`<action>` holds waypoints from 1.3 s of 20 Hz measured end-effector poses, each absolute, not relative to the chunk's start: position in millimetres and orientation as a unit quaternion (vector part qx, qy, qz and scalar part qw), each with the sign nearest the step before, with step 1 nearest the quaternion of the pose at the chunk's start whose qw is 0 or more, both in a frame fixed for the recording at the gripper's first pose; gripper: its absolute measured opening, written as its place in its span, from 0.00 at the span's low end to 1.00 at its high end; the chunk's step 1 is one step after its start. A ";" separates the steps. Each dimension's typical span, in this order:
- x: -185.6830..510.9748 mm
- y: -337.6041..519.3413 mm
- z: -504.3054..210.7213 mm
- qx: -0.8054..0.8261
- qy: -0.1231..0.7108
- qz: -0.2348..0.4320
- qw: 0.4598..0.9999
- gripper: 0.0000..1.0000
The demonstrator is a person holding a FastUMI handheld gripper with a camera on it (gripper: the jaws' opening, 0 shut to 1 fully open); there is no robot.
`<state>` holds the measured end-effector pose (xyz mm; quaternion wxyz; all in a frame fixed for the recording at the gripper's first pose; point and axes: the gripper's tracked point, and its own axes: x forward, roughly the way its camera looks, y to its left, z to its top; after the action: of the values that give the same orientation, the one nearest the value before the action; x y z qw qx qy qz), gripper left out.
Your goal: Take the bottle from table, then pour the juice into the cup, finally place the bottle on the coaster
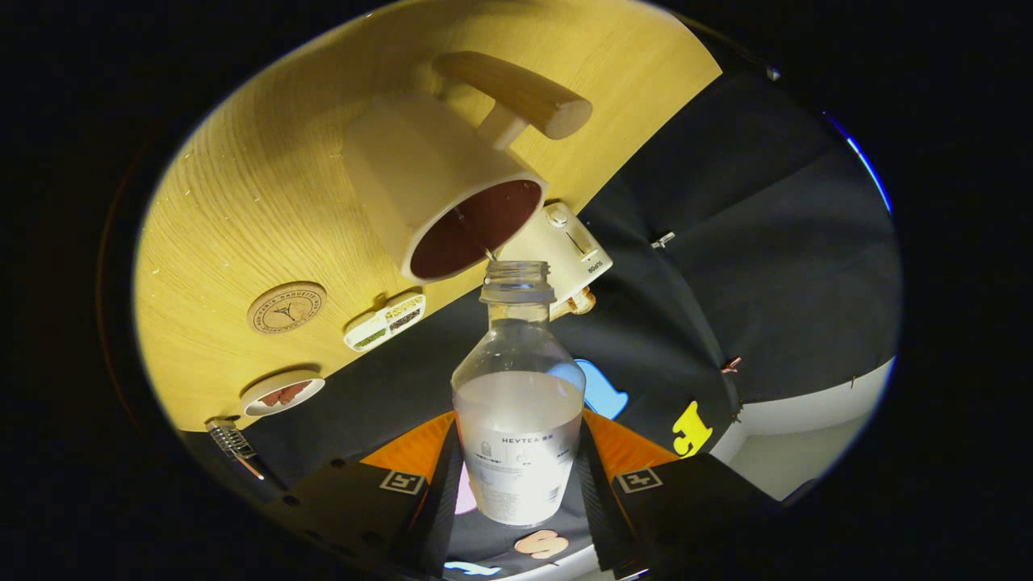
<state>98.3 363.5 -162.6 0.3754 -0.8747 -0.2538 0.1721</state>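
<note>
The pale yellow wood-grain table (242,210) takes up the upper left of the frame, tipped steeply in this view, with the black cloth booth wall (767,266) across the right and lower middle. On the table, in the upper middle, stands a cream-white cup with a dark reddish-brown inside and a thick wooden handle (440,194), its mouth facing the lens. The clear plastic bottle with no cap and a whitish label band (518,403) sits at the lower centre, held between the two fingers of the gripper (516,484), which are clamped on its lower body from either side. The bottle's open neck points at the cup's rim, and a thin streak of liquid bridges the neck and the rim. Just right of the cup is a small cream appliance with a slider (569,242). Left of centre lies a round wooden coaster with a stamped emblem (286,307), then a small white divided dish (386,321), and lower left a small round dish holding something reddish (282,393).
</note>
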 end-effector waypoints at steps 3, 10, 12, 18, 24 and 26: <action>97.3 365.4 -159.6 -0.878 -0.265 0.168 0.361 0.70; 98.4 354.1 -161.8 -0.862 -0.228 0.181 0.414 0.70; 103.1 341.3 -165.9 -0.832 -0.181 0.189 0.490 0.70; 92.2 317.5 -185.9 -0.703 -0.065 0.193 0.682 0.71; 81.6 311.0 -201.3 -0.522 -0.010 0.209 0.827 0.71; 76.9 305.8 -205.3 -0.455 0.010 0.203 0.867 0.71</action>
<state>76.9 305.8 -205.3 0.8668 -0.4554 0.0099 0.2031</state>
